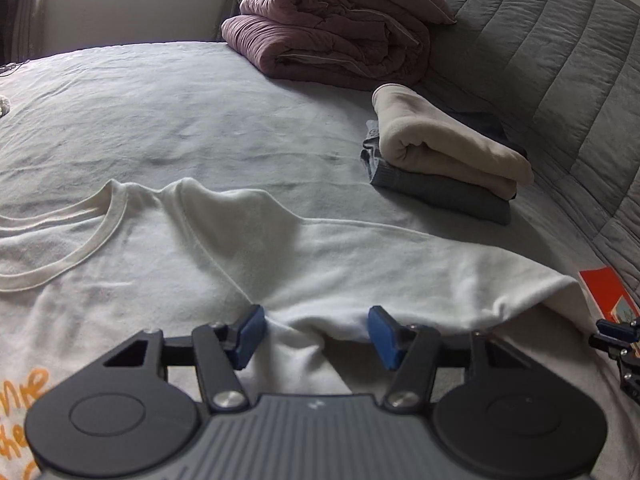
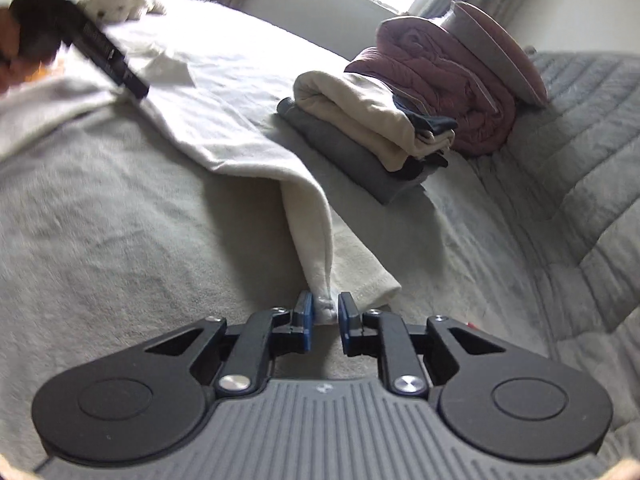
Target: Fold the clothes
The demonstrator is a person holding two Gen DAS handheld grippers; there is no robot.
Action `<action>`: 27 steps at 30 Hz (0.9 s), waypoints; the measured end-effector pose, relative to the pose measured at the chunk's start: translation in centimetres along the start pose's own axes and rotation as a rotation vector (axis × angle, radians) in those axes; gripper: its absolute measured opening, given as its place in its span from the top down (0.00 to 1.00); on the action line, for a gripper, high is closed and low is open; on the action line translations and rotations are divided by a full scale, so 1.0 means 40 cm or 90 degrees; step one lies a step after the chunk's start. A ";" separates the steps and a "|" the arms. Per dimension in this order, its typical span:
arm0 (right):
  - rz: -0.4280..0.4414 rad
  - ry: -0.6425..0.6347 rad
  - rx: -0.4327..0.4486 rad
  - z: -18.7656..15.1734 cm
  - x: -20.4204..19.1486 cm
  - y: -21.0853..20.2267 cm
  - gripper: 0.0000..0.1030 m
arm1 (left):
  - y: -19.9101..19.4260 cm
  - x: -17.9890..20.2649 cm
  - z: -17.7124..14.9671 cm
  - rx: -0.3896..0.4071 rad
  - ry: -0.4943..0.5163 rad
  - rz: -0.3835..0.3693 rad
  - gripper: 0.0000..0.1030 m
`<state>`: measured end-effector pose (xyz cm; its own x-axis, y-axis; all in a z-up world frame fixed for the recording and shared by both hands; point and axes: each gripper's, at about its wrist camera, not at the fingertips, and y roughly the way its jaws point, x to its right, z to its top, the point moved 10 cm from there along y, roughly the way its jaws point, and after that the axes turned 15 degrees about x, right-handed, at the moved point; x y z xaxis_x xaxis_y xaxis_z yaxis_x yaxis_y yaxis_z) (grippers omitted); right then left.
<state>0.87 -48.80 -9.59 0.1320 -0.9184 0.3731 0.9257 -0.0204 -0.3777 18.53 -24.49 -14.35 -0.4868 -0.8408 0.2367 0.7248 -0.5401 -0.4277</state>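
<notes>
You've got a stack of folded clothes [image 1: 444,160] already done, sitting on the bed [image 1: 200,100] near the folded purple quilt [image 1: 336,32]. The white T-shirt [image 1: 240,272] is the one in hand: it lies spread on the bed, collar up, not folded yet as far as I can judge. Your left claw [image 1: 316,336] sits over the sleeve area with jaws apart, cloth bunched between them but not pinched. Your right claw [image 2: 325,316] has jaws slightly apart around the shirt's hem corner, pads not pressing. Left to do: fold it and stack it.
</notes>
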 end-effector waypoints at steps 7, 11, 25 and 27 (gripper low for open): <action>-0.037 0.319 0.017 0.006 0.142 0.002 0.46 | -0.021 0.026 -0.034 0.021 0.128 -0.021 0.43; -0.053 0.489 -0.020 -0.057 0.183 0.052 0.47 | -0.029 0.026 -0.040 0.026 0.142 -0.031 0.43; -0.164 0.400 -0.042 0.007 0.253 0.174 0.90 | -0.049 0.011 0.027 0.032 0.115 -0.096 0.41; -0.183 0.365 -0.029 0.033 0.282 0.199 0.90 | -0.046 -0.008 0.062 0.050 0.110 -0.097 0.41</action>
<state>10.20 -58.79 -7.28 -0.3414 -0.9390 -0.0425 0.8782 -0.3026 -0.3703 18.55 -23.31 -11.49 -0.6645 -0.7345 0.1377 0.6693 -0.6669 -0.3274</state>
